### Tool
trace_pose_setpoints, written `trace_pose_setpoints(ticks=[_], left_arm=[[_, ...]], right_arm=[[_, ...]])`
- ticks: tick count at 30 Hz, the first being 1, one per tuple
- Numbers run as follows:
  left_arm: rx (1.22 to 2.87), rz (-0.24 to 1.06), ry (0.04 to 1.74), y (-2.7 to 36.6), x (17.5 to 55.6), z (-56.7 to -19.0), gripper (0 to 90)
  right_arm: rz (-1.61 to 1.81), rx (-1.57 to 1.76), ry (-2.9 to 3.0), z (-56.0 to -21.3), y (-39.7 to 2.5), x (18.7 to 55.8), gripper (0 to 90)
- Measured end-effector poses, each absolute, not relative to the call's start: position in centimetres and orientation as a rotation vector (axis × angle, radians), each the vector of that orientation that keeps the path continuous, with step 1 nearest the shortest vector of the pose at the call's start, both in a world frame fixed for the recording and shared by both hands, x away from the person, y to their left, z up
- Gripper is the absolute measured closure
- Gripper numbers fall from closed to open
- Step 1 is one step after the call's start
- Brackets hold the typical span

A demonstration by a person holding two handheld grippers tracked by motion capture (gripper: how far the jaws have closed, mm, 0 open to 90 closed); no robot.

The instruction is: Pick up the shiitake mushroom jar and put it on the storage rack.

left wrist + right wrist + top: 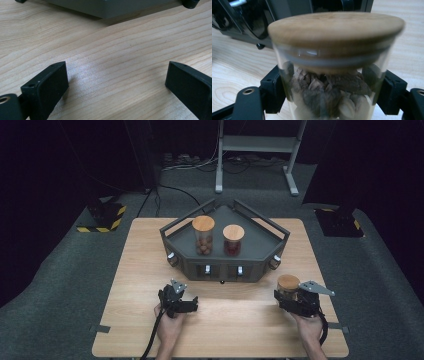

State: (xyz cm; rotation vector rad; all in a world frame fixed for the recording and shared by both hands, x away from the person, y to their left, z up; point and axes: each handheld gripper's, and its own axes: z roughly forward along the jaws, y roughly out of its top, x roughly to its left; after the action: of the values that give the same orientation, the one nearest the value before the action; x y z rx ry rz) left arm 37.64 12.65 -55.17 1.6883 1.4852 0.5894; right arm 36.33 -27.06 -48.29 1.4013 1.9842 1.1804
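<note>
My right gripper (290, 296) is shut on a glass jar (288, 286) with a round wooden lid, near the table's front right. In the right gripper view the jar (332, 82) holds brownish dried pieces, and the two black jaws press its sides. My left gripper (179, 301) rests at the front centre-left with its jaws wide apart. Between the fingers (47, 85) of the left gripper (117, 85) there is only bare wood. A dark grey angular rack (272, 239) stands at the table's middle back with two more wooden-lidded jars on it, a taller one (203, 235) and a shorter one (233, 240).
The wooden table (145, 270) has bare wood to the left and right of the rack. The rack's front face carries small knobs (207, 269). The rack's lower edge (105, 11) lies just ahead of the left gripper. Beyond the table stands a metal frame (257, 142) on dark carpet.
</note>
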Motion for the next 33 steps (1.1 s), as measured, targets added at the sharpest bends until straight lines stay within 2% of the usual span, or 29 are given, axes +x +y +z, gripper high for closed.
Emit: trace_pose_setpoints(ticks=[18,33], left_arm=[[1.688,0.589,1.485,12.6,37.6,-55.2,4.2],[1.687,0.589,1.485,12.6,37.6,-55.2,4.2]], right_arm=[[1.206,1.353,2.005,-45.4,-26.0,37.7,25.3],[1.38,1.274,1.944,-42.6,-25.2,38.1,25.3]])
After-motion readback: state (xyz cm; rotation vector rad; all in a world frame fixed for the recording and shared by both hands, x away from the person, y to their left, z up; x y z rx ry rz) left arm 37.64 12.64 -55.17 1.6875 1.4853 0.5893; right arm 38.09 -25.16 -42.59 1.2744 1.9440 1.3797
